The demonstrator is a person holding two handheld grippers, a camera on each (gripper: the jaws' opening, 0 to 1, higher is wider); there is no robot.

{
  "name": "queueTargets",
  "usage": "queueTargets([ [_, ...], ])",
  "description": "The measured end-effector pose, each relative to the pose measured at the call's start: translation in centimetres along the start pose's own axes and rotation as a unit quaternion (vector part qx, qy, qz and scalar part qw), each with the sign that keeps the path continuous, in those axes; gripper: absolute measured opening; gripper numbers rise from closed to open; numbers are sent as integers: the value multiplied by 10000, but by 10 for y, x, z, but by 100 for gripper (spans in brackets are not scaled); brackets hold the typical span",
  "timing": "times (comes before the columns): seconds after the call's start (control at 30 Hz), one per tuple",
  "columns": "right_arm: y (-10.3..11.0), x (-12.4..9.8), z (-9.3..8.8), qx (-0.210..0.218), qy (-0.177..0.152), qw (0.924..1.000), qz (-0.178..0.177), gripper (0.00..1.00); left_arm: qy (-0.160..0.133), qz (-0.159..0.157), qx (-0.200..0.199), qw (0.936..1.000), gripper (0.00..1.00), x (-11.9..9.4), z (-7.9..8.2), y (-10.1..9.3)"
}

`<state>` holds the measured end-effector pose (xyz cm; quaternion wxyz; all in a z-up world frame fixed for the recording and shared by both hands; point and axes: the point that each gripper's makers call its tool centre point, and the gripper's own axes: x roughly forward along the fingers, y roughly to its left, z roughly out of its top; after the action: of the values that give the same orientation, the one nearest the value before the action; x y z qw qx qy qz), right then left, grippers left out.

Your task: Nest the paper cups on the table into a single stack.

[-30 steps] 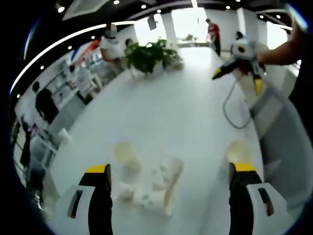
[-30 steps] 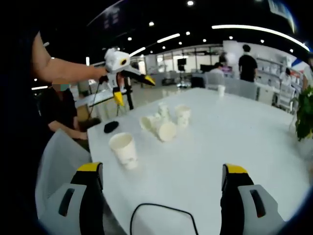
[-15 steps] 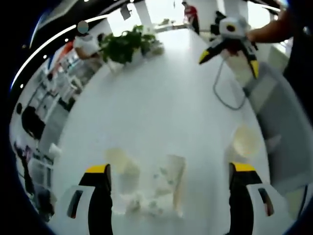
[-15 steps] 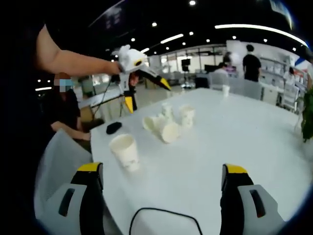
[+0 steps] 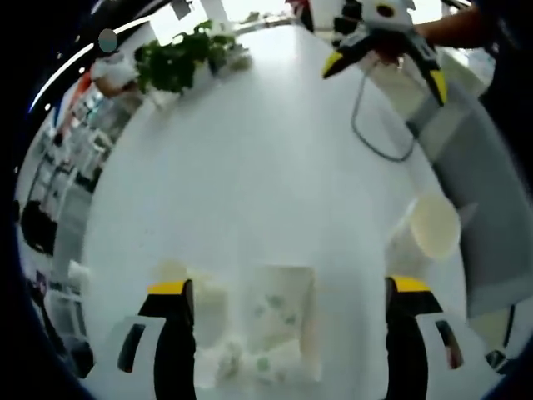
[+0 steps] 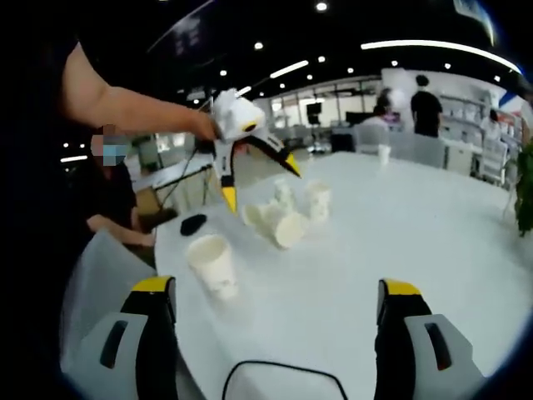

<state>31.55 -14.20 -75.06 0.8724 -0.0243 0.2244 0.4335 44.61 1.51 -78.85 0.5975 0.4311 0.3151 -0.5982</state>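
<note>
In the left gripper view, the left gripper [image 5: 281, 292] is held with its jaws spread wide apart and nothing is gripped between them. A cluster of paper cups [image 5: 250, 321] is seen between the jaws on the white table [image 5: 250, 167]; the cups are lying on their sides, touching one another, and printed marks are visible on the nearest one. A single paper cup [image 5: 429, 229] is seen just beyond the right jaw, near the right edge of the table, with its open mouth turned toward the camera. At the far end of the table, a potted plant [image 5: 179, 62] is placed on the left. The right gripper [image 5: 379, 33] is seen at the far right, held by a hand, with its yellow-tipped jaws parted and a dark cable [image 5: 375, 125] looped on the table below it.

In the right gripper view, the right gripper [image 6: 275, 292] is likewise held with jaws wide apart and empty. The single paper cup [image 6: 212, 265] is seen standing upright near the left jaw. The cluster of paper cups [image 6: 283, 212] is located farther back, with some cups upright and some on their sides. The left gripper [image 6: 250, 150] is held above the cluster with its jaws parted. A small dark object [image 6: 193, 223] is seen at the left table edge; it cannot be identified.
</note>
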Motion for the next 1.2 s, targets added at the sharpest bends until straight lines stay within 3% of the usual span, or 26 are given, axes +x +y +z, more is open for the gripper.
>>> queueTargets([
  [0.17, 1, 2, -3, 97, 8, 10000, 11, 99, 6, -152, -206, 9997, 84, 17, -4, 0],
  [0.57, 4, 5, -7, 173, 41, 9998, 55, 98, 187, -269, -268, 9991, 65, 50, -15, 6],
  [0.67, 3, 5, -8, 192, 48, 9998, 46, 98, 219, -273, -397, 9986, 64, 58, -17, 8],
  [1.2, 5, 3, -14, 277, 76, 9996, 36, 98, 473, -456, -182, 9977, 54, 85, -24, 1],
])
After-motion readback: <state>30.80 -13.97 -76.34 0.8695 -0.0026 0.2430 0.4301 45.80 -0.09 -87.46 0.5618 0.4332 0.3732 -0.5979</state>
